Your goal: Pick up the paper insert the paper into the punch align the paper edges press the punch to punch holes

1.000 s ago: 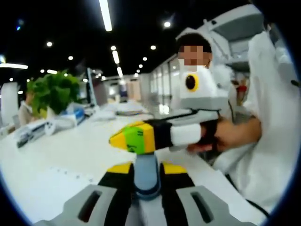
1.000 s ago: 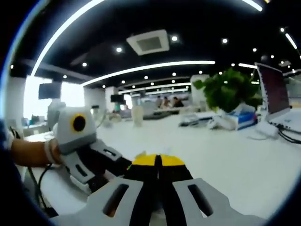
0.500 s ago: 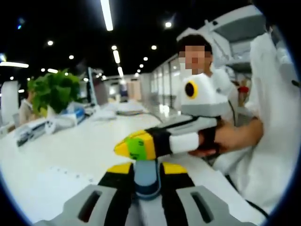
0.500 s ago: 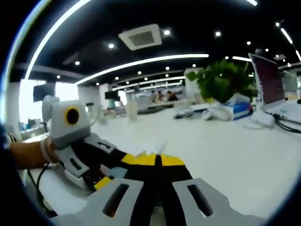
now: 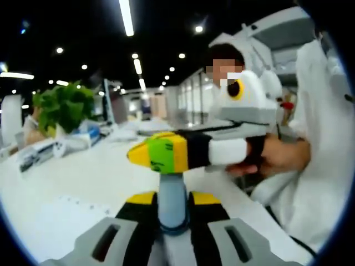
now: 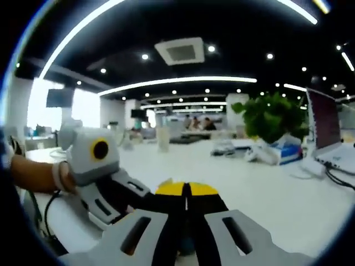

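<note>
In the left gripper view my left gripper [image 5: 173,198] is shut on an upright blue-grey piece [image 5: 173,185], seemingly part of the punch; its base is hidden by the jaws. Just above it hangs my right gripper [image 5: 145,155], held by a hand [image 5: 277,158]; its yellow and green tip lies across the top of the piece, jaws together. In the right gripper view my right gripper [image 6: 186,189] is shut, and the left gripper [image 6: 136,194] reaches in from the left beneath it. A faint white sheet [image 5: 72,208] lies on the table, hard to tell from the top.
The white table [image 5: 66,177] stretches ahead. A green plant [image 6: 272,116], a blue and white box [image 6: 283,148], an open laptop [image 6: 327,124] and a cable [image 6: 339,180] stand at its far side. A person in white [image 5: 316,166] sits close on the right.
In the left gripper view the right gripper's tip has risen and shifted a little left, so more of the blue-grey piece shows. The right gripper view has tilted slightly.
</note>
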`<state>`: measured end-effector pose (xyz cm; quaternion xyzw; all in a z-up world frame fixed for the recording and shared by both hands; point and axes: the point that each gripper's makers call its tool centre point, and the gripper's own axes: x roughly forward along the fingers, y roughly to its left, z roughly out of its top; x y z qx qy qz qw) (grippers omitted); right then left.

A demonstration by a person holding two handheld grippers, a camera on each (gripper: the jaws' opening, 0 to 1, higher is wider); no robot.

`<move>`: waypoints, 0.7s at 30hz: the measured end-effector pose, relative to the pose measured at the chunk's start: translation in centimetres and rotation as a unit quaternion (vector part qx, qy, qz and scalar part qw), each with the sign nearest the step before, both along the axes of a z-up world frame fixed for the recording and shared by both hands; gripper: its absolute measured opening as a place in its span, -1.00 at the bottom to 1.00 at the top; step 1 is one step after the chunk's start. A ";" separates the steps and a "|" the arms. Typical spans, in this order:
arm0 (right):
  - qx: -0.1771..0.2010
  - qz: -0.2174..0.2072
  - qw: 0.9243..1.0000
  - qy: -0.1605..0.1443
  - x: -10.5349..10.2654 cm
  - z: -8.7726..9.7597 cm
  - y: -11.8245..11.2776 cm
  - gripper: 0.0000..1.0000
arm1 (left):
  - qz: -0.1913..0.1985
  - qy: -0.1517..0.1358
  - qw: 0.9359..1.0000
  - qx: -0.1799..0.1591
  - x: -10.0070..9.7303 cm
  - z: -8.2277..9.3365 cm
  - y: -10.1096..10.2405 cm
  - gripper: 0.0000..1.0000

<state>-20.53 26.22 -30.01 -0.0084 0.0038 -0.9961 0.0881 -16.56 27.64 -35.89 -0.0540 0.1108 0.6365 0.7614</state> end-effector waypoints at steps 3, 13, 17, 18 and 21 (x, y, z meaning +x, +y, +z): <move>0.028 0.026 0.998 0.040 0.2 1.5 -0.3 -0.91 | 0.001 0.000 1.000 0.001 0.0 0.0 0.0 -0.51; 0.035 0.014 0.998 0.058 1.6 3.0 3.1 -0.61 | 0.004 -0.008 1.000 0.001 -0.1 0.1 0.0 -0.43; 0.027 0.009 0.998 0.057 2.0 3.1 4.3 -0.55 | 0.003 -0.010 1.000 0.002 0.0 0.1 0.0 -0.25; 0.025 0.009 0.998 0.053 2.0 3.0 4.4 -0.52 | 0.002 -0.010 1.000 0.003 0.1 0.1 0.0 -0.21; 0.035 0.009 0.999 0.035 2.1 2.5 4.7 -0.43 | 0.003 -0.003 1.000 0.002 0.1 0.0 0.1 -0.13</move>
